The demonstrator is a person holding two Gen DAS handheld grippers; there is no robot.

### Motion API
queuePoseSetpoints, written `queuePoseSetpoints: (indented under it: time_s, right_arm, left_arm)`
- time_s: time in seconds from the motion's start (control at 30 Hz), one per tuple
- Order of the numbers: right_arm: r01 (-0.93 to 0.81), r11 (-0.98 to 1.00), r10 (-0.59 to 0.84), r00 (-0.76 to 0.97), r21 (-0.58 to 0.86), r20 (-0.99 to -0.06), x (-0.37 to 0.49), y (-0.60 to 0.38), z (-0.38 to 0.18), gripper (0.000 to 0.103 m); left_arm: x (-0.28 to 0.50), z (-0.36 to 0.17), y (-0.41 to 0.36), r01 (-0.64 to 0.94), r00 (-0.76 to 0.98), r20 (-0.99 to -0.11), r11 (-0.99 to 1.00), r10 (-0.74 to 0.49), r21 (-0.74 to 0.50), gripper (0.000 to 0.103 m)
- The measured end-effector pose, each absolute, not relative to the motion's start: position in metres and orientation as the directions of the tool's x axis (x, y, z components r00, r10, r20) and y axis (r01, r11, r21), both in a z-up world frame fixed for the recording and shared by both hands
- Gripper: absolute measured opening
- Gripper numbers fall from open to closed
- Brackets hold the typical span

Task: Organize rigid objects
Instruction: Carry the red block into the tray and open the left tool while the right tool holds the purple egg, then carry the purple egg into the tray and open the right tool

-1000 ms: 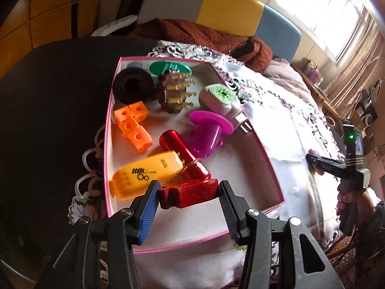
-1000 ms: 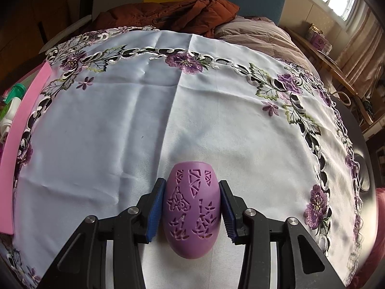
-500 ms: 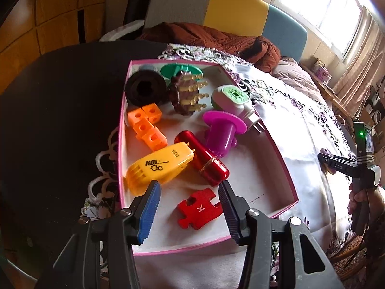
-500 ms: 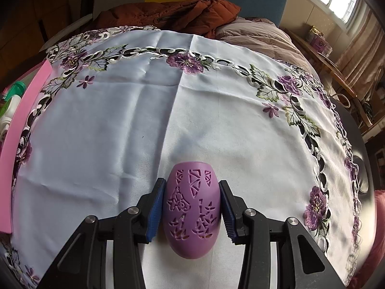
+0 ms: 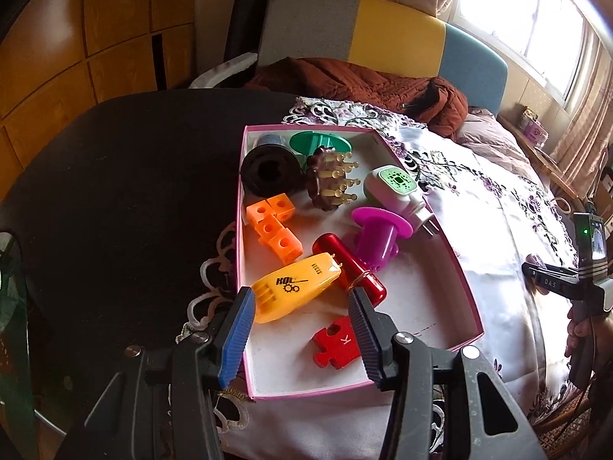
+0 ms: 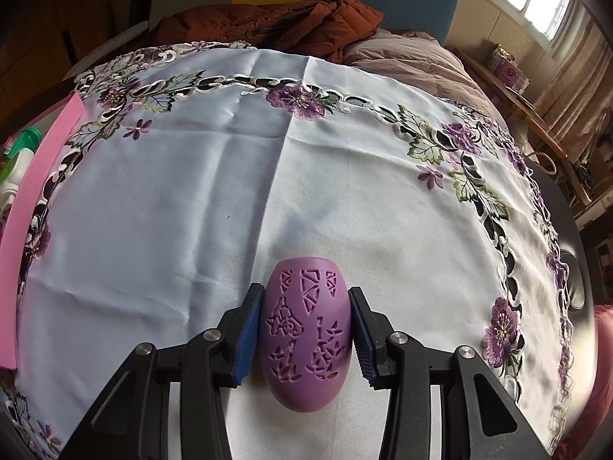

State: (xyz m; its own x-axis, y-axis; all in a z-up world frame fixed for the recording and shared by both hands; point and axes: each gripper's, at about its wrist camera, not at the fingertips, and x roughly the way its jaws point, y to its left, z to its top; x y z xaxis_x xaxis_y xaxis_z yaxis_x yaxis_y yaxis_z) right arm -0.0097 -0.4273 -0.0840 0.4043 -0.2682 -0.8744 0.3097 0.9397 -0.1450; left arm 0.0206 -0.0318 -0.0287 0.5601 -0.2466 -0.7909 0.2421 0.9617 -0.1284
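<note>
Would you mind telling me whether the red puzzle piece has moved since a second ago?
Yes. The red puzzle piece has left the left gripper and now lies flat on the pink-rimmed box floor, near its front wall.

Both wrist views steeply downward, sharing tablecloth [image 6: 191, 191]

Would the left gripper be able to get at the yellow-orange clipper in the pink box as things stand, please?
Probably yes. The left gripper is open and empty above the near end of the pink box, and the yellow-orange clipper lies uncovered on top, though the red cylinder touches its far side.
</note>
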Motion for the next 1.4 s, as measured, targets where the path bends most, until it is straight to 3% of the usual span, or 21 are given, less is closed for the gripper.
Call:
queuePoseSetpoints:
  time_s: [0.37, 0.73, 1.1, 1.4]
  right_arm:
    - [0.326, 0.935, -0.270, 0.403, -0.138, -0.874, -0.011, -0.427, -0.082, 0.044]
    - [0.347, 0.938, -0.201, 0.485, -0.023, -0.851, -0.019, -0.411, -0.048, 0.044]
    - [0.093, 0.983, 0.063, 0.634, 0.157, -0.771, -0.004, -0.311, 0.010, 0.044]
    - [-0.113, 0.969, 0.245, 0.574, 0.221, -0.781, 0.015, -0.220, 0.004, 0.044]
  left_arm:
    - [0.018, -0.023, -0.018, 0.216, 0.585, -0.770, 0.964, -0.255, -0.156, 0.051]
    - [0.018, -0.022, 0.002, 0.176, 0.601, -0.758, 0.967, -0.254, -0.185, 0.051]
    - [0.018, -0.025, 0.015, 0.147, 0.606, -0.757, 0.969, -0.246, -0.197, 0.051]
    - [0.019, -0.028, 0.031, 0.107, 0.614, -0.756, 0.973, -0.226, -0.204, 0.051]
